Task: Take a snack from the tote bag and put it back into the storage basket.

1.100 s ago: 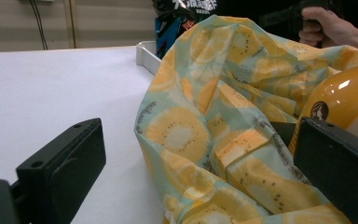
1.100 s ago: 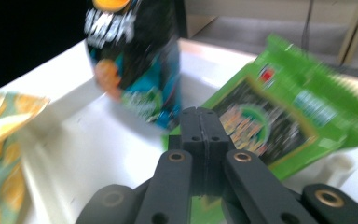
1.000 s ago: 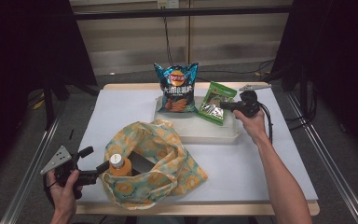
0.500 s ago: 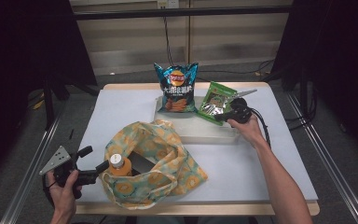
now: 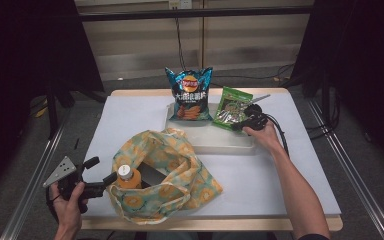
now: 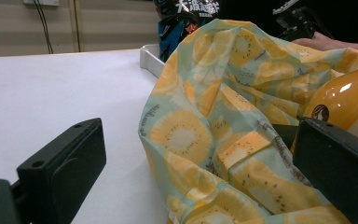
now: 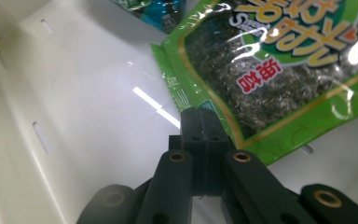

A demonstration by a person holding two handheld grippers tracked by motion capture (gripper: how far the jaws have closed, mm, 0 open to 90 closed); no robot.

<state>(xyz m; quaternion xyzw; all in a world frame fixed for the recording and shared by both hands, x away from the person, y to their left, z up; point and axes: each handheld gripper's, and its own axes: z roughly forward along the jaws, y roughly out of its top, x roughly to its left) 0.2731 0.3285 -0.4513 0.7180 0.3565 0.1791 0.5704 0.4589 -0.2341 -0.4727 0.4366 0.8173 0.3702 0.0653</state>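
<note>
High view first: I read a Lay's logo on the blue chip bag (image 5: 190,93), which stands upright at the 12 o'clock end of the white tray (image 5: 215,142), with Chinese characters under the logo. Just to its 3 o'clock leans the green seaweed packet (image 5: 232,107); through the right gripper view I can make out yellow and red Chinese print on it (image 7: 279,70) and a dark window showing the seaweed sheets, though I can't read the small text.

My right gripper (image 5: 245,123) sits at the packet's lower edge. In the right gripper view its jaws are pressed together at the packet's bottom edge (image 7: 200,126), with green film running to their tip; I cannot tell whether the film is pinched between them. The tray's white floor (image 7: 74,93) lies beneath.

At 7 o'clock on the white table (image 5: 290,175) lies the fruit-print fabric bag (image 5: 170,180), mouth open, holding an orange drink bottle (image 5: 128,178) with a white cap and a dark flat item beside it. My left gripper (image 5: 102,177) is at the bag's 9 o'clock rim, jaws spread wide; in the left gripper view the bag's cloth (image 6: 223,140) and the bottle (image 6: 345,102) sit against the right-hand jaw, nothing clamped.
</note>
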